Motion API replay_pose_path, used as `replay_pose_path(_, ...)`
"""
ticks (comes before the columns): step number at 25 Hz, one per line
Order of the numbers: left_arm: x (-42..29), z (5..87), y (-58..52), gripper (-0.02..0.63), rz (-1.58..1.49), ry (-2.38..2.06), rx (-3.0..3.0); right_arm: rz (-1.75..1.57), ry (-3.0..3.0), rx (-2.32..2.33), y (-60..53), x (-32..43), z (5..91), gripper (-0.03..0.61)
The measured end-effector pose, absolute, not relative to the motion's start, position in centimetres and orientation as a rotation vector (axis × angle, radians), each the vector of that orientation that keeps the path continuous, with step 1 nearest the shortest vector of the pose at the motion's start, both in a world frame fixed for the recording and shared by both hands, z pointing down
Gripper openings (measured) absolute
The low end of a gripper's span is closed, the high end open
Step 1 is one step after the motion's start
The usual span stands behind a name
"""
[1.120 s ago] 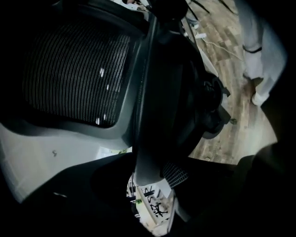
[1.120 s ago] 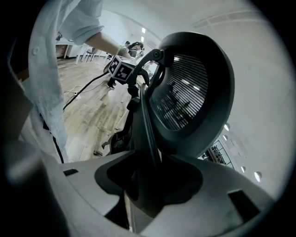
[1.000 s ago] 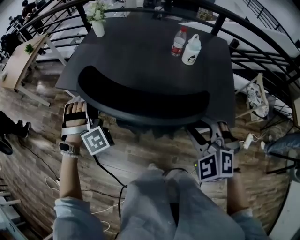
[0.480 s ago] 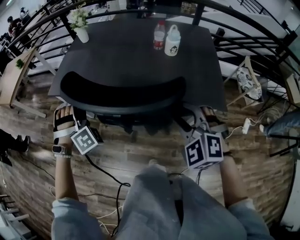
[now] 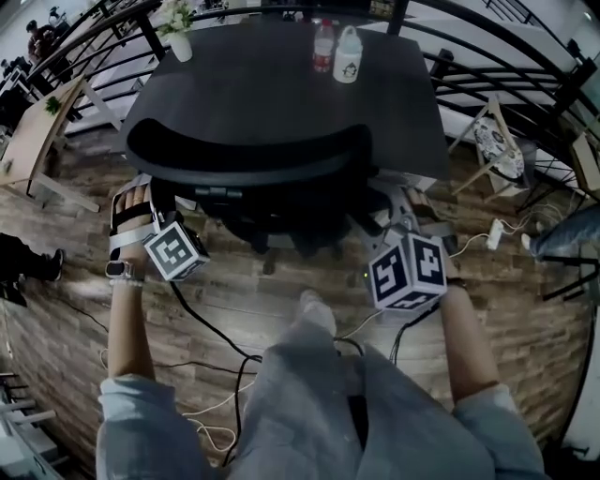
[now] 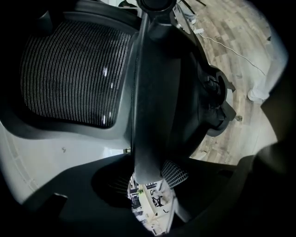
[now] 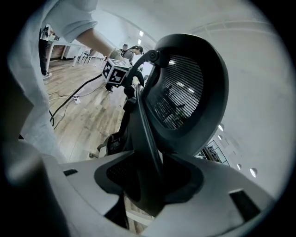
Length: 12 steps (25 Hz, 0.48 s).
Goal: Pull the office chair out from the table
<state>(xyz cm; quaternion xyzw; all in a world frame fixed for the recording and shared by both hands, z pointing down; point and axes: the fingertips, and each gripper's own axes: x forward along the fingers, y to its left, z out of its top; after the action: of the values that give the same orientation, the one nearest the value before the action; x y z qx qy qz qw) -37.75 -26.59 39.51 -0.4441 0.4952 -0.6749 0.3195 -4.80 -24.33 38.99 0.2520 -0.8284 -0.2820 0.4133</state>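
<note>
**Both tools clamped on the chair frame**

Left tool: jaws clenched on a dark upright bar of the office chair, with the mesh backrest just above the jaws. Right tool: jaws clenched on a slim dark strut of the same chair, with the backrest rim directly ahead. The chair sits between the two tools, close against the near edge of the desk. Well beyond the tools, at the desk's far side, stand a water bottle, a white bottle and a small potted plant. A wood floor lies below both tools.
</note>
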Motion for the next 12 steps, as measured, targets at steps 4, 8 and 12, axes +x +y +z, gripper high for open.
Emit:
replay_pose_path(4,-37.8,39.4,-21.4,0.192,-1.795,1.281,-1.16,-0.719,-2.1,0.631,-19.5,-4.8,38.9,0.199)
replay_pose_path(8,-37.3,39.5,-17.0,0.192,-1.817,1.264,-1.155,-0.731,-2.108,0.648,-14.6,-4.3,38.7,0.201)
replay_pose_path(12,-38.1,39.8,-12.9,0.192,-1.861,1.283,-1.125,-0.744,-2.109,0.65,-9.5,-5.0,39.0,0.198)
